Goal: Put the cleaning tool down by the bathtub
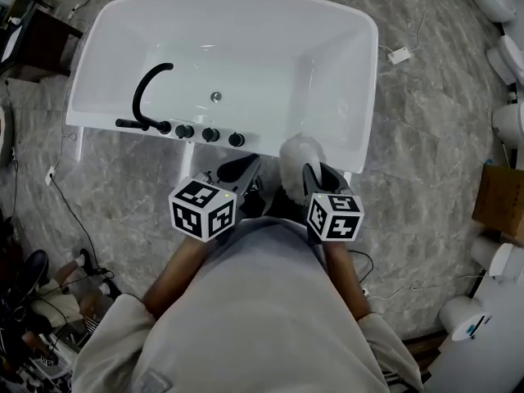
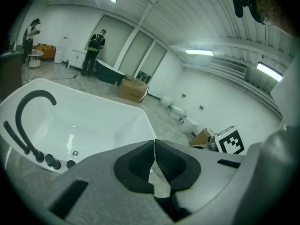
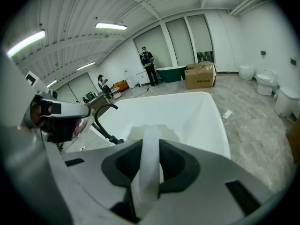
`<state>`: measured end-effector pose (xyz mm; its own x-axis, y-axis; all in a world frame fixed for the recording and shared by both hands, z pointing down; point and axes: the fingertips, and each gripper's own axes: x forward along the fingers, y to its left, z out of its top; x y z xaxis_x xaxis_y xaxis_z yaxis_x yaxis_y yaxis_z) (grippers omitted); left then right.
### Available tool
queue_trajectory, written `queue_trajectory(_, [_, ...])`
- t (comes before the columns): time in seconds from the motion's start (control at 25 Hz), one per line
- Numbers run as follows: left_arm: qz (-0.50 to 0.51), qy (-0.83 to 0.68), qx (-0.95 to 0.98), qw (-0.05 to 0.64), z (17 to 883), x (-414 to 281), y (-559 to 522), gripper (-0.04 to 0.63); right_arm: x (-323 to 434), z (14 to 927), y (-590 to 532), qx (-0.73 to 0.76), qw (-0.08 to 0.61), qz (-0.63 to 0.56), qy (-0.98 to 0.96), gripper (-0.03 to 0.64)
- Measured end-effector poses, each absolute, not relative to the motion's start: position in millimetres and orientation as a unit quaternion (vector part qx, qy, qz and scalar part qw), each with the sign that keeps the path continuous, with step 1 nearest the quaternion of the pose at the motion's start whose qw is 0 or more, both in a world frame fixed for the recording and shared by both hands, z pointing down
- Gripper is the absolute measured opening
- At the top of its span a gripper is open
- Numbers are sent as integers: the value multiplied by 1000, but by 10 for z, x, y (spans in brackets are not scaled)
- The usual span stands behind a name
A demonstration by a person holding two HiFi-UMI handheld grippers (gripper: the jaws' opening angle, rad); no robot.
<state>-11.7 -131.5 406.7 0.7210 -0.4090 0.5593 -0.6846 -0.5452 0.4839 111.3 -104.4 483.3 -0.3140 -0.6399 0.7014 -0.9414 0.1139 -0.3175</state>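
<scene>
1. Leave the faucet (image 1: 147,88) and knobs (image 1: 210,134) on the near-left rim of the tub (image 1: 368,88) alone; no part in this step.
2. Keep the left hand-held gripper (image 1: 242,170) idle: jaws together, nothing between them, hanging just short of the near rim. Hold it off to the left, clear of the tool's path.
3. Note the tool (image 1: 296,155): fluffy white head up over the tub's near rim, white handle (image 3: 149,172) clamped between the jaws of the right hand-held gripper (image 1: 318,177). Keep that clamp firm right down to the floor (image 1: 426,146); likely light and top-heavy, so prone to swinging on a loose hold.
4. Judging by the task, set-down not yet done. Carry the tool right and down, off the rim, to the bare floor beside the tub's right wall.
5. Stay short of the plug (image 1: 399,55) and its cord, lying on the floor right of the tub's far corner.
6. Lay the tool close beside the tub, head resting first, then the handle. Part the jaws only with the tool fully at rest, then draw back along the handle line to avoid flicking it.
</scene>
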Motion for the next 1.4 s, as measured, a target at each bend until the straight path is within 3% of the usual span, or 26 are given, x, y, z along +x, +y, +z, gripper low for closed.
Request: queue_trajectory(1.4, [206,-349,834,374,4229,-254,-1186,9,993,5688,-1135,440,352,319,-762,89])
